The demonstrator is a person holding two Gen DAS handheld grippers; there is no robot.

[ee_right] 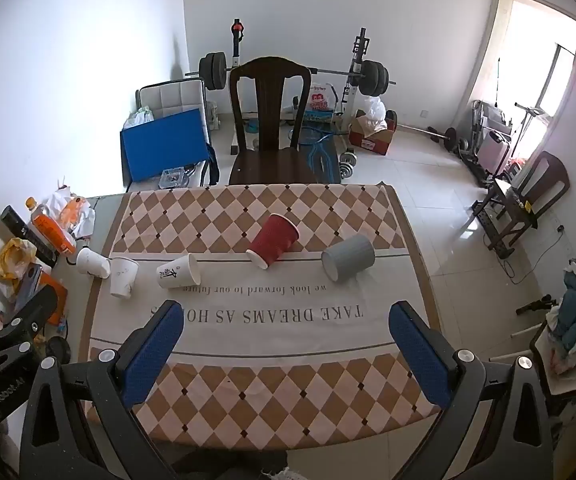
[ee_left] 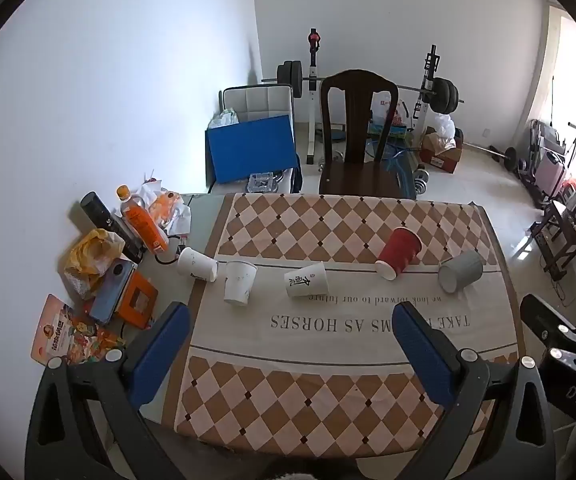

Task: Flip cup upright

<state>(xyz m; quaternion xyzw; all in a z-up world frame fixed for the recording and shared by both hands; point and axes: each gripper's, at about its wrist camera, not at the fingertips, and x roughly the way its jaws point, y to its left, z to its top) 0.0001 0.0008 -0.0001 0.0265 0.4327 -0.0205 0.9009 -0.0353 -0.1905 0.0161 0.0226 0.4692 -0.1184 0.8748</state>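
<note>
Several cups sit in a row across the checkered tablecloth (ee_left: 327,380). A red cup (ee_left: 399,253) (ee_right: 274,241) and a grey cup (ee_left: 460,271) (ee_right: 348,257) lie on their sides. A white printed cup (ee_left: 307,280) (ee_right: 179,272) and a white cup at the left edge (ee_left: 196,264) (ee_right: 92,262) also lie on their sides. Another white cup (ee_left: 240,282) (ee_right: 123,277) stands upright. My left gripper (ee_left: 291,320) and right gripper (ee_right: 286,320) are both open and empty, held above the near half of the table, well short of the cups.
Clutter fills the table's left side: an orange bottle (ee_left: 142,220), a black cylinder (ee_left: 100,212), a yellow bag (ee_left: 92,256), an orange box (ee_left: 136,300). A dark wooden chair (ee_left: 357,136) stands behind the table. Gym gear lines the far wall. The other gripper (ee_left: 567,344) shows at right.
</note>
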